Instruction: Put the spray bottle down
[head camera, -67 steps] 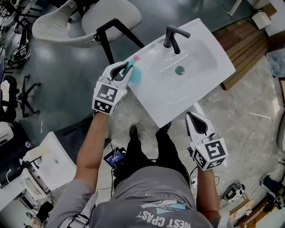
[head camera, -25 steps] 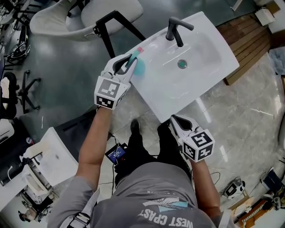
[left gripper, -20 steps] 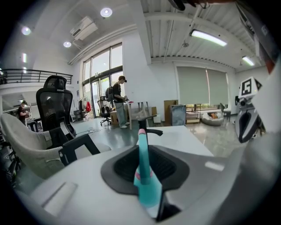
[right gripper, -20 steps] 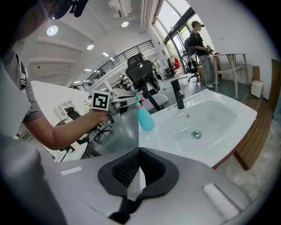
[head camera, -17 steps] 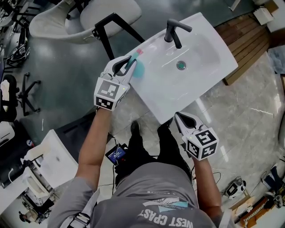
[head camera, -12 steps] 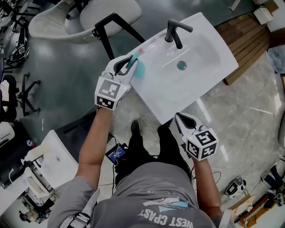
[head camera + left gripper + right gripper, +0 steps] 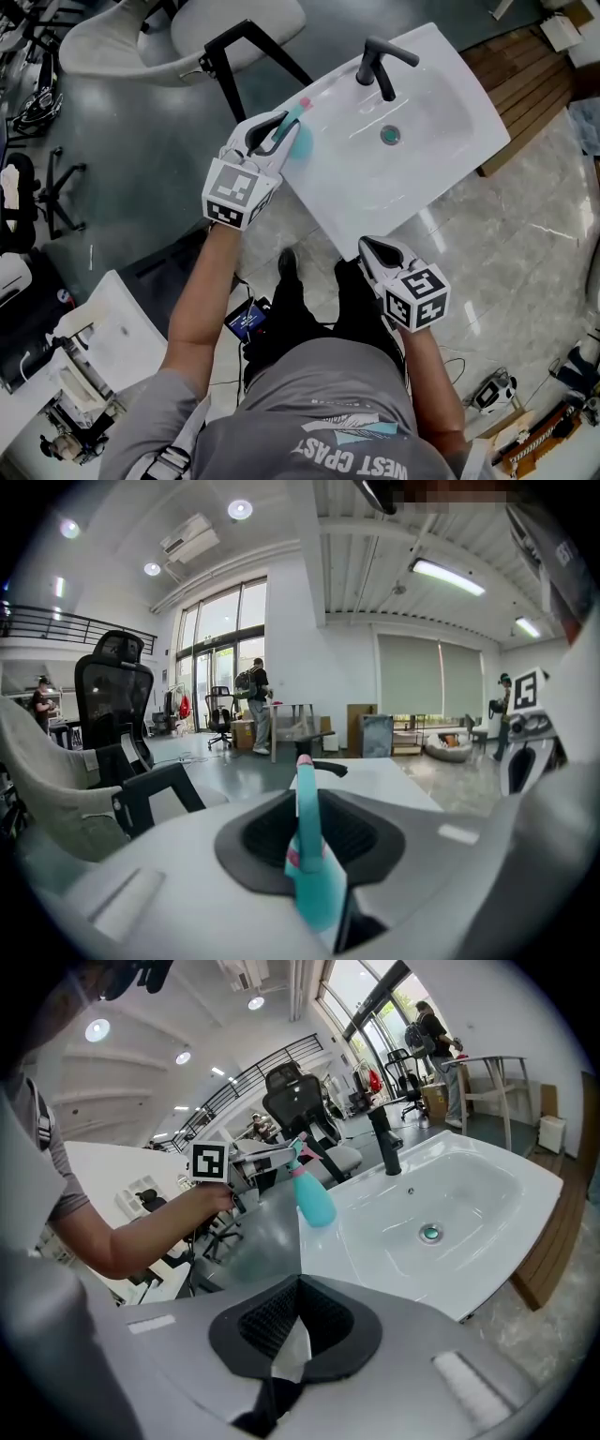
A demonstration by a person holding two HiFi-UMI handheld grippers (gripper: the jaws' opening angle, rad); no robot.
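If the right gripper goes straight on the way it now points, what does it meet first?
The right gripper would probably meet the near edge of the white sink first; depth is unclear.

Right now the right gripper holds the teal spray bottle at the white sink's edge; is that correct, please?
No: the left gripper holds the teal spray bottle at the white sink's edge, its fingers just opened slightly round the neck; the left gripper view shows it.
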